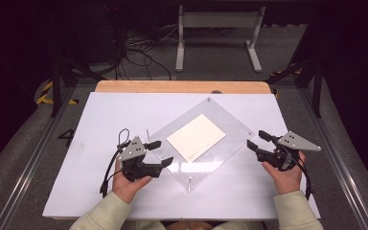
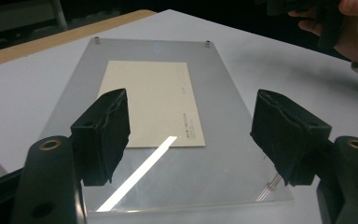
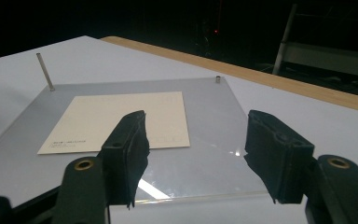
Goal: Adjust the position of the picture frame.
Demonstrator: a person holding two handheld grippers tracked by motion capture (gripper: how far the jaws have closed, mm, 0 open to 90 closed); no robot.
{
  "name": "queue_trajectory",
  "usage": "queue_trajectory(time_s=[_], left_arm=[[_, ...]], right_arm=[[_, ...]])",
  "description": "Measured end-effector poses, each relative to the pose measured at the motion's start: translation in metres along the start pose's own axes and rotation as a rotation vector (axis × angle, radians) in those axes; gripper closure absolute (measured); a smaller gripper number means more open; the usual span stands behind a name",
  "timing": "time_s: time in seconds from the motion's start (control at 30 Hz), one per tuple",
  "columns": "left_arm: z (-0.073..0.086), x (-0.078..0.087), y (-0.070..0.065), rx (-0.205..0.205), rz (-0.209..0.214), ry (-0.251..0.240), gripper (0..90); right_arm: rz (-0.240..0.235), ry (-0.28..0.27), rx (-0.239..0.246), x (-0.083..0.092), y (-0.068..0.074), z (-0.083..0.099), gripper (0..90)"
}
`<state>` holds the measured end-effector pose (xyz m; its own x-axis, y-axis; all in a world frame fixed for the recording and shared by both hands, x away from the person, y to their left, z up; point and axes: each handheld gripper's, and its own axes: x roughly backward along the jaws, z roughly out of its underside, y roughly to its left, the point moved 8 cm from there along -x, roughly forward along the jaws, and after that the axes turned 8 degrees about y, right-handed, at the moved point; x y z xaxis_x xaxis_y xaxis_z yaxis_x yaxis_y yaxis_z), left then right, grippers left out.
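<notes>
A: High view?
B: Clear plate [image 1: 199, 143] on white table [image 1: 100, 120]. Cream card [image 1: 196, 137] lies in plate's middle. Left gripper [image 1: 164, 152] at plate's left edge, right gripper [image 1: 257, 140] just off its right corner. Both w/ jaws spread, holding nothing.

A: Left gripper view?
B: Tiny print on card [image 2: 152, 100], too small to read. Plate's near edge sits btwn jaws.

A: Right gripper view?
B: Same print, blurry. Thin pin [image 3: 44, 71] stands at plate's far corner.

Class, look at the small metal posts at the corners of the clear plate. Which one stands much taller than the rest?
The tall post at the clear plate's left corner, near the left gripper. It rises as a thin rod; the short post is a mere stub.
</notes>
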<state>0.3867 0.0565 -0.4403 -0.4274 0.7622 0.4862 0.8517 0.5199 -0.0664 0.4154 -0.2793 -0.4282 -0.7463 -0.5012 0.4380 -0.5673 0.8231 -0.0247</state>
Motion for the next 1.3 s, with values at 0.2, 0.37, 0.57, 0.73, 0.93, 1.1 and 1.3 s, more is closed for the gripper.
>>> queue_trajectory(time_s=[0.2, 0.37, 0.57, 0.73, 0.93, 1.1, 1.3], left_arm=[[-0.006, -0.009, -0.018, -0.029, 0.078, -0.010, 37.1], [-0.009, -0.014, -0.026, -0.047, 0.108, -0.019, 41.4], [-0.008, -0.024, -0.040, -0.074, 0.154, -0.003, 46.9], [-0.002, -0.030, -0.048, -0.095, 0.199, 0.030, 48.1], [0.007, -0.039, -0.058, -0.112, 0.232, 0.074, 49.4], [0.016, -0.047, -0.060, -0.117, 0.231, 0.129, 48.9], [0.024, -0.055, -0.065, -0.134, 0.246, 0.175, 50.1]], right_arm=[[0.006, 0.006, -0.006, 0.003, -0.001, 0.003, 38.2], [0.008, 0.005, -0.009, 0.006, -0.002, 0.004, 38.2], [0.019, 0.006, -0.018, 0.012, -0.004, 0.007, 38.1], [0.019, 0.007, -0.022, 0.013, -0.004, 0.008, 37.9], [0.016, 0.009, -0.022, 0.012, -0.003, 0.009, 37.7], [0.015, 0.009, -0.026, 0.012, -0.004, 0.009, 37.7], [0.012, 0.015, -0.028, 0.012, -0.004, 0.010, 37.5]])
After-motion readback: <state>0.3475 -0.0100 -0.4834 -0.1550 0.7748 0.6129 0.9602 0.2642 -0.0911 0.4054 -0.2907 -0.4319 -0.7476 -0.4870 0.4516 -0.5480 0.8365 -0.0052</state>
